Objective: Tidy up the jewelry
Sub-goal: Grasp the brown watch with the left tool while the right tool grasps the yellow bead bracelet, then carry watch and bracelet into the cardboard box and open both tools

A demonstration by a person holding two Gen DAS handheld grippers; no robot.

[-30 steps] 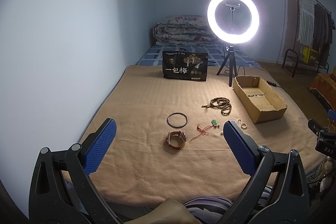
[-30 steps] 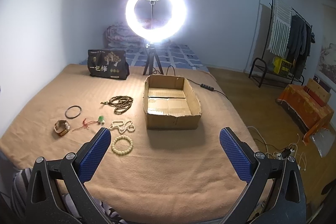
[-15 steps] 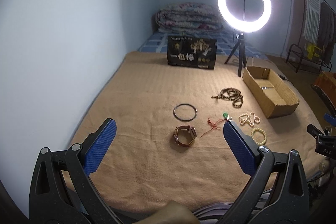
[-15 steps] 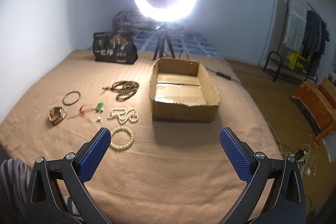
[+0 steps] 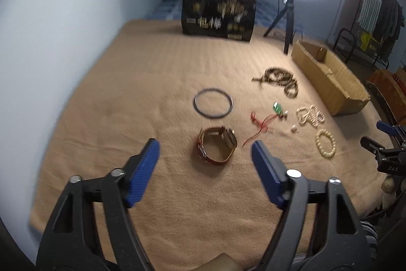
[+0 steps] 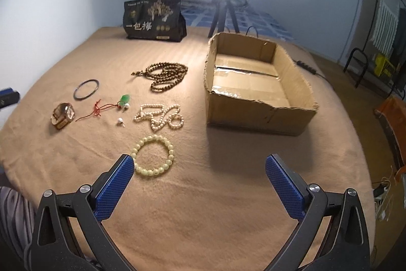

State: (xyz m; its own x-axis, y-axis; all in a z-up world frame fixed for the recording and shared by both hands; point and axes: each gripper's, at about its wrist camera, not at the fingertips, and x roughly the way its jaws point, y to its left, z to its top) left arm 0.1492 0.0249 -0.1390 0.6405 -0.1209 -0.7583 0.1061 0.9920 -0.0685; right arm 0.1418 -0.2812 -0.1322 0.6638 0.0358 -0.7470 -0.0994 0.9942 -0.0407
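Jewelry lies on a tan blanket [image 6: 228, 194]. A brown-strap watch [image 5: 217, 145] sits just beyond my open left gripper [image 5: 205, 153], roughly centred between its fingers. Behind it lie a dark bangle [image 5: 213, 102], a red cord with a green pendant [image 5: 264, 118] and a brown bead necklace [image 5: 280, 79]. My open, empty right gripper [image 6: 199, 166] hovers near a pale green bead bracelet [image 6: 153, 154], which lies by its left finger. A pearl necklace [image 6: 159, 116] lies beyond. An open, empty cardboard box [image 6: 256, 83] stands to the right.
A ring light on a tripod [image 6: 224, 4] and a black printed bag [image 6: 153, 18] stand at the back of the blanket. A cable [image 6: 305, 66] runs off behind the box. A clothes rack [image 5: 375, 12] stands at far right. The wall [image 5: 63, 17] is on the left.
Both grippers have moved forward and lower toward the jewelry. The left gripper's fingers have narrowed and now frame the watch. The right gripper has neared the green bracelet.
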